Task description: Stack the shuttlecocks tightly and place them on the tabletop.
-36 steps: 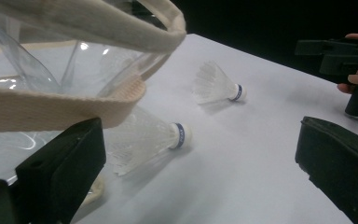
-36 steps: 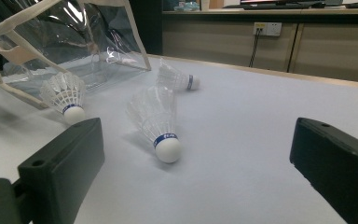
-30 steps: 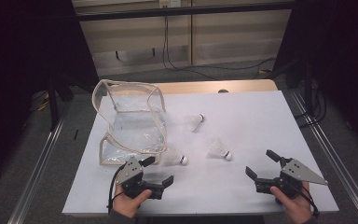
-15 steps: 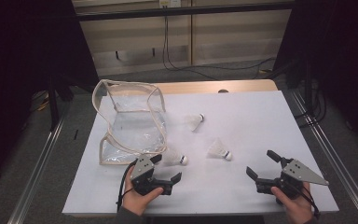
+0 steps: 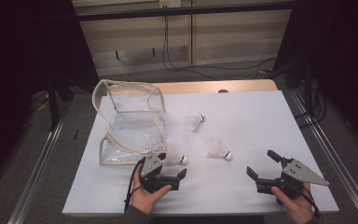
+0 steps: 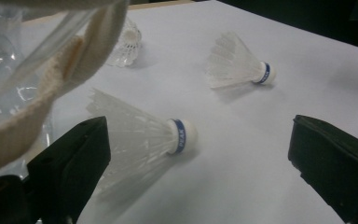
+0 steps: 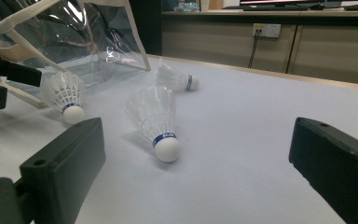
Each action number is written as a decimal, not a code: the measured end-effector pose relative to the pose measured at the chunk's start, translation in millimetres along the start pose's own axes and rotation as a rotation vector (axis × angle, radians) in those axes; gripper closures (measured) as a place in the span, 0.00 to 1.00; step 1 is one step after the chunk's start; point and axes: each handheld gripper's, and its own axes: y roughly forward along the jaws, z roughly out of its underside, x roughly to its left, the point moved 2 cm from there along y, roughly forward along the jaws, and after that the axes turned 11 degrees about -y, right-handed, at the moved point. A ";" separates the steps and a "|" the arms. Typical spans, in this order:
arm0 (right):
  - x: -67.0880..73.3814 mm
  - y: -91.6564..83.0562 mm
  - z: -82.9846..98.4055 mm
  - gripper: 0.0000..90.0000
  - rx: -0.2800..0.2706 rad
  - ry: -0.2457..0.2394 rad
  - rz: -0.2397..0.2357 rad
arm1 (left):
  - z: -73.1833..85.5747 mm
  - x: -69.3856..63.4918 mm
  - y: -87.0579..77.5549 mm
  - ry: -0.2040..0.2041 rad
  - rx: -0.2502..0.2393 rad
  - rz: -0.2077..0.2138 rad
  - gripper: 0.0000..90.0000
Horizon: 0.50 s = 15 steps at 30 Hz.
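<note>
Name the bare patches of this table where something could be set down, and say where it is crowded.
Free: the far right of the table, beyond the two outer shuttlecocks, and the front strip between the left tool and right tool. Crowded: the left side, where the clear bag stands with the nearest shuttlecock at its front edge.

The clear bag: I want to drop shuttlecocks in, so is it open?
Open: the clear bag stands with its trimmed rim spread wide.

White shuttlecock [image 6: 140, 135], blue band, white tip. Two more shuttlecocks [image 5: 220, 149] [image 5: 195, 121] same. Clear bag [image 5: 130, 119], cream trim. White desk [image 5: 242, 116]. Black claws, left [image 5: 170, 175], right [image 5: 263, 165], grey plates.
</note>
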 end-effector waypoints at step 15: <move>-0.1 -0.7 0.1 0.04 -0.002 -0.001 0.001 | -1.7 -1.0 3.6 0.001 0.000 -0.033 0.08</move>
